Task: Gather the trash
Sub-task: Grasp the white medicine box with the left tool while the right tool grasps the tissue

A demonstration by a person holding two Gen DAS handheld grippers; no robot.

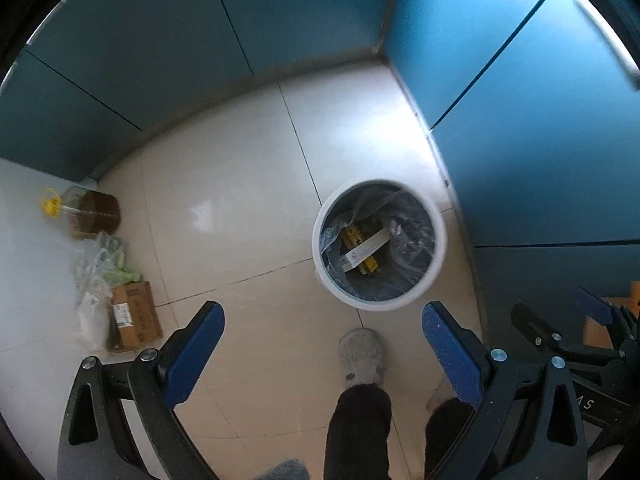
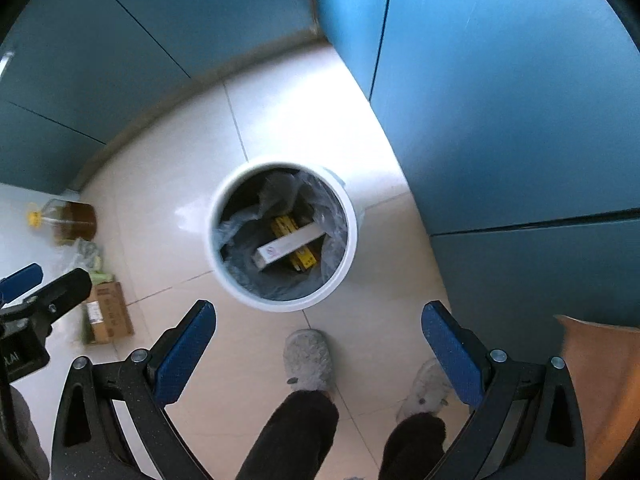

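Pale floor tiles (image 2: 304,112) are filling the middle of both views, with blue cabinet doors (image 2: 520,100) closing them in along the far edge and down the right side.

Both grippers are pointing down at the floor. The left gripper (image 1: 322,354) is showing its blue fingers (image 1: 196,354) spread wide with nothing between them, and the right gripper (image 2: 318,354) is doing the same, its fingers (image 2: 186,354) holding nothing. Below them a person's dark trouser legs (image 2: 296,432) and grey slippers (image 2: 308,360) are standing on the tiles.

Just beyond the slippers a white trash bin (image 2: 348,216) is sitting close to the right-hand cabinet. It is lined with a clear bag and is already holding a long white box (image 2: 286,248) lying across a yellow carton (image 2: 294,258), the box's long axis running slantwise across the opening. In the right wrist view the bin is lying almost straight ahead between the fingers; in the left wrist view it is lying toward the right finger (image 1: 452,354), so the right hand looks the nearer one.

Out at the left edge of the floor, well apart from the bin, a brown cardboard box (image 1: 134,316), some crumpled clear plastic (image 1: 98,264) and an oil bottle with a yellow cap (image 1: 88,214) are lying together. If more trash is to be gathered, my guess is that it lies there, on the left hand's side.
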